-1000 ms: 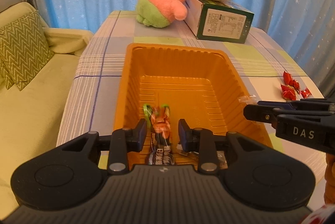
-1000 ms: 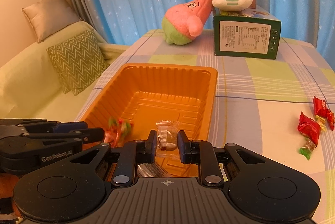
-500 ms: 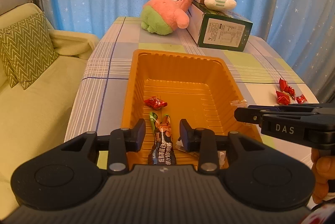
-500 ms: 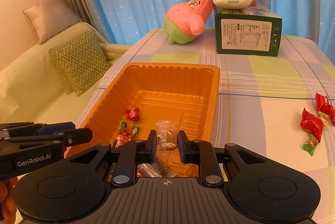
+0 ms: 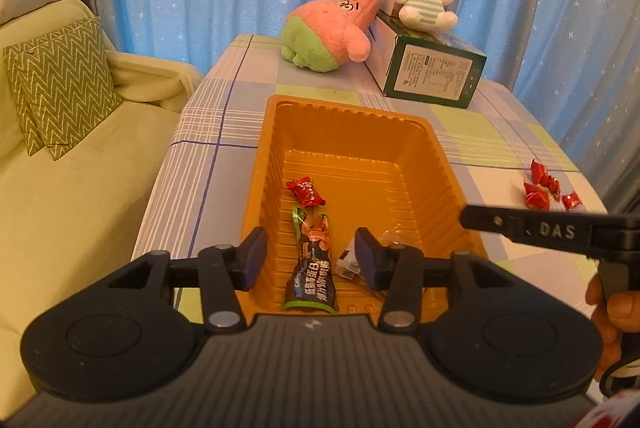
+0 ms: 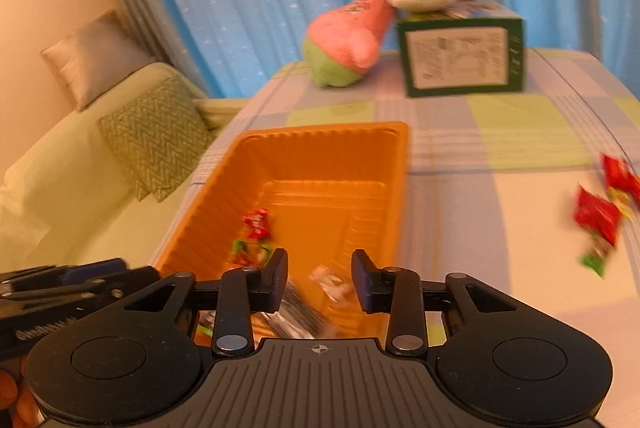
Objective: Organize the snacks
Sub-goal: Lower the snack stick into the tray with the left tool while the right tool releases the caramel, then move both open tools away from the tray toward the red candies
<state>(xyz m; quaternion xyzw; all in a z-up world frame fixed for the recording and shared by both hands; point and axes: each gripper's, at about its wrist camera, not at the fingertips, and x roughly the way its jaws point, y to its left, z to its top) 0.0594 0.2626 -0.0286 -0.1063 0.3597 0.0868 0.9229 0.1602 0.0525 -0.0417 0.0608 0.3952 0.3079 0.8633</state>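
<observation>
**Operator:** State why both grippers sit over the near end of the orange tray (image 5: 448, 163).

**Technician:** Both are at the drop-off position. The left gripper (image 5: 310, 260) has its jaws opening, and its pads are clear of the dark snack bar (image 5: 312, 280), which lies flat on the tray floor between them. The right gripper (image 6: 320, 282) also has its jaws opening; the small clear sachet (image 6: 330, 282) shows between them, blurred, and appears to be free of the pads and dropping or resting near the tray's near right corner. I judge both releases to be under way over the tray so that the items land inside its walls.

**Operator:** Other contents?

**Technician:** One red wrapped candy (image 5: 306, 191) lies left of centre, just beyond the snack bar's green end. A second clear packet (image 5: 348, 262) sits by the left gripper's right finger.

**Operator:** Pose of the hands?

**Technician:** Both grippers point downward and forward, side by side, the right one entering the left wrist view from the right with a hand (image 5: 612, 312) behind it. The right wrist view is motion-blurred.

**Operator:** Remaining work?

**Technician:** A cluster of red candies (image 5: 546, 187) lies on the checked counter (image 5: 208, 123), well to the right of the tray. The plush toys and green box (image 5: 434, 75) stand at the far end, clear of the work.
</observation>
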